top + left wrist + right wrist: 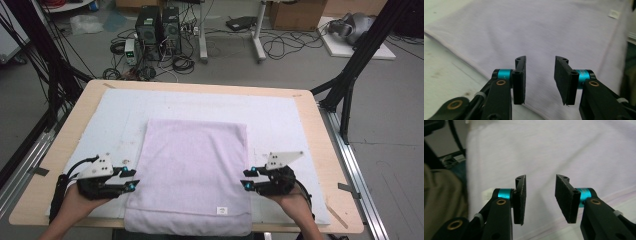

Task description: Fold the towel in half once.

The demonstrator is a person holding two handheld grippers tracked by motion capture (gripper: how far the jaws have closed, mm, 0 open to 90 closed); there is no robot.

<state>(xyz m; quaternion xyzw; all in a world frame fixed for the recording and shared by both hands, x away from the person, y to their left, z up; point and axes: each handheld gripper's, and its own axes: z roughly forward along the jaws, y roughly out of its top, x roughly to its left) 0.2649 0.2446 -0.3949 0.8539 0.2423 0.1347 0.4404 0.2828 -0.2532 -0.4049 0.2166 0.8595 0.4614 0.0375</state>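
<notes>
One soft, rectangular lilac towel (192, 175)

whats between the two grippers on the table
The folded lilac towel lies flat between the left gripper and the right gripper, one at each side edge, as the high view shows.

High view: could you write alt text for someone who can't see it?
A folded pale lilac towel lies flat on a white mat covering a wooden table. A person's hands hold the left gripper and right gripper at the towel's side edges, jaws open and empty. Computers and cables sit on the floor beyond.
</notes>
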